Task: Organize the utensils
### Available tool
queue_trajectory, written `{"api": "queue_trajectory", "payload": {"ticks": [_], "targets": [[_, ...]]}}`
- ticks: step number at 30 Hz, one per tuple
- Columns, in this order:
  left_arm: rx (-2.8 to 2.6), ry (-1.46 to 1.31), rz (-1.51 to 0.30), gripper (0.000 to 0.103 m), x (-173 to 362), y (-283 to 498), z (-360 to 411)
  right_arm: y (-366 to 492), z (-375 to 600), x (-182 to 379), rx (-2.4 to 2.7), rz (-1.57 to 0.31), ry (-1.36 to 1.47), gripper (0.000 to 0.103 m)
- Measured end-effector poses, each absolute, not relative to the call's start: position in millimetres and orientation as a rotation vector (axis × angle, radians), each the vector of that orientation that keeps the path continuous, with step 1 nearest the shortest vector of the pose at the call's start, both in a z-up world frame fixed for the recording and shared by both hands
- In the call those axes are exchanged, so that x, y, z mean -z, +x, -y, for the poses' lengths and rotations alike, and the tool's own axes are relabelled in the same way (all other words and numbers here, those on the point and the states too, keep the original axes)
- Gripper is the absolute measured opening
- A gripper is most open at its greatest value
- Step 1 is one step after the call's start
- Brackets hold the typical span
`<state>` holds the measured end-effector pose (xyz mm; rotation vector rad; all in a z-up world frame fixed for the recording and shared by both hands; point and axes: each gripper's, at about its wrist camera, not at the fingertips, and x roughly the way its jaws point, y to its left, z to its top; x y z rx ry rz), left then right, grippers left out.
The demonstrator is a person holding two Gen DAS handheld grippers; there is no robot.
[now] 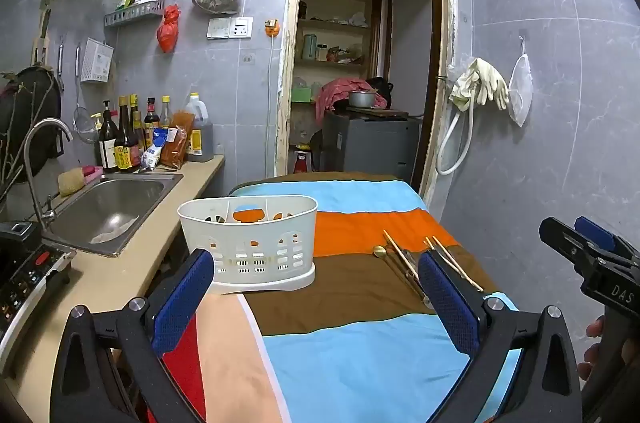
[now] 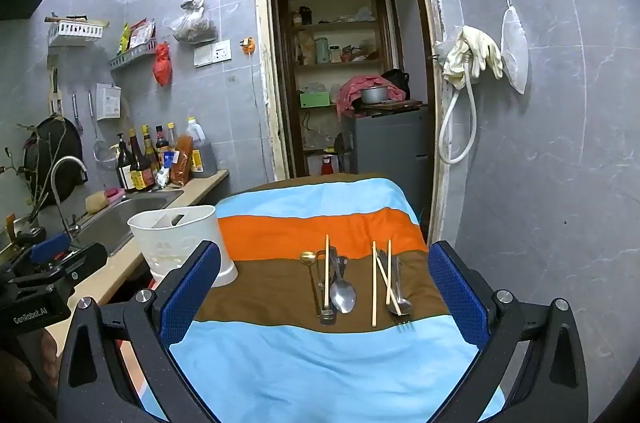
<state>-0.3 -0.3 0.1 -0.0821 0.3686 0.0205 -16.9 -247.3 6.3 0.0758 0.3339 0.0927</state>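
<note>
A white slotted utensil basket (image 1: 248, 243) stands on the left of a striped cloth-covered table (image 1: 360, 355); it also shows in the right wrist view (image 2: 180, 243). Utensils lie on the brown stripe: a gold spoon (image 2: 308, 257), a steel spoon (image 2: 343, 293), wooden chopsticks (image 2: 374, 283), a fork (image 2: 400, 303) and tongs (image 2: 325, 307). In the left wrist view the chopsticks (image 1: 456, 263) lie by my right finger. My left gripper (image 1: 316, 287) is open and empty, just short of the basket. My right gripper (image 2: 324, 283) is open and empty, above the near side of the utensils.
A counter with a steel sink (image 1: 108, 207), tap (image 1: 40, 159) and sauce bottles (image 1: 128, 139) runs along the left. An induction cooker (image 1: 24, 279) sits near left. A doorway (image 1: 360, 63) opens behind the table. Gloves and a hose (image 1: 476, 91) hang on the right wall.
</note>
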Motion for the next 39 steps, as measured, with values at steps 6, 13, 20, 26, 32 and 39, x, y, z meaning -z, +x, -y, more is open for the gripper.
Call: {"api": "queue_trajectory", "payload": {"ticks": [6,13,20,26,32,39], "targets": [[-0.017,-0.087,-0.373,0.103,0.0,-0.2,0.3,-15.9,246.2,-5.9,-0.093,-0.34,0.073,0.102],[-0.017,-0.086,-0.376,0.103,0.1,-0.6,0.7,-14.9,245.0,-6.2,-0.095,-0.34,0.075,0.102],[-0.022,-0.089,-0.372,0.103,0.0,4.4,6.0,-14.7,244.6,-6.4,-0.095,-0.34,0.076,0.102],[-0.02,-0.089,-0.373,0.103,-0.7,1.9,5.1,-14.6,247.6,-11.2,-0.098,-0.343,0.076,0.102],[-0.021,-0.089,-0.373,0.103,-0.1,2.5,6.2,-13.5,242.4,-4.8,-0.102,-0.346,0.076,0.102],[-0.022,-0.087,-0.372,0.103,0.2,2.4,5.8,-13.1,242.2,-4.7,-0.101,-0.346,0.075,0.102]]}}
